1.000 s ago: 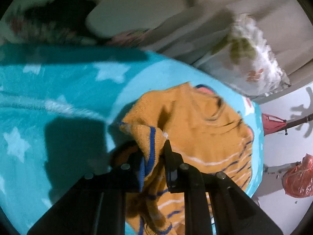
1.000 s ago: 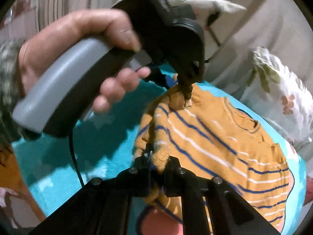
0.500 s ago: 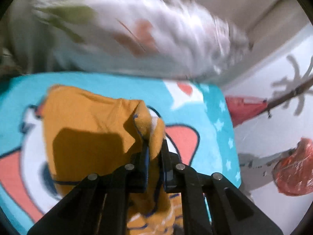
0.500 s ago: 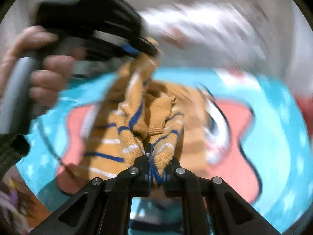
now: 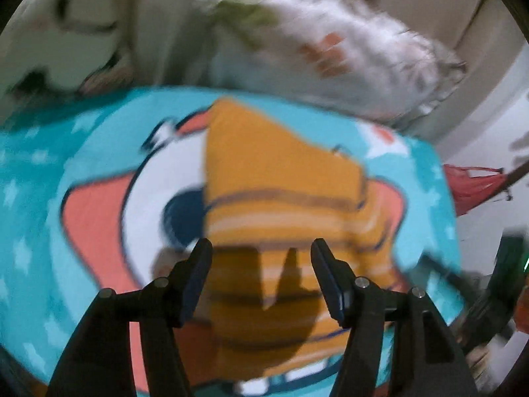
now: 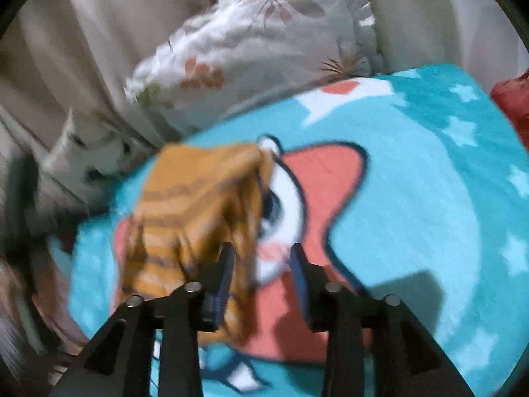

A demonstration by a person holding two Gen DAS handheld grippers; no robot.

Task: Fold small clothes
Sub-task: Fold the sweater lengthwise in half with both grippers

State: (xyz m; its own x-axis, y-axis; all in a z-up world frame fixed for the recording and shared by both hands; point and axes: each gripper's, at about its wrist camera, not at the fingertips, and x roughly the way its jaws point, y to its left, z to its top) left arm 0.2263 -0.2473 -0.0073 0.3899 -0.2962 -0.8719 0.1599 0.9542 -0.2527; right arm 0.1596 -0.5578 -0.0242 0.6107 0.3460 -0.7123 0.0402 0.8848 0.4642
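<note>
A: What is lying in the field, by count?

B: One sweater [image 5: 277, 192], mustard with stripes, is lying folded on one blanket [image 5: 426, 178], turquoise with white stars and a coral cartoon figure. One floral pillow [image 6: 264, 43] is resting behind the blanket's far edge, and one red bag [image 5: 469, 185] is showing beyond its right edge. Two grippers are appearing, one per view.

A: How are the jaws standing?

B: The left gripper [image 5: 261, 274] is hovering over the near part of the sweater with its jaws wide apart, nothing between them. The right gripper [image 6: 263, 276] is likewise holding its jaws apart; the sweater's edge is showing just beside its left finger [image 6: 221, 281], but blur is making contact impossible to judge.

A: What is differing from half a second ago?

B: Then, both grippers were clamped on folds of the sweater, lifting it off the blanket. Now both are standing open, and the garment is lying flatter, over the figure's white face.

A: Are any containers holding anything?

B: Only the bag is qualifying, and its contents are not showing. Both views are blurring with motion.
</note>
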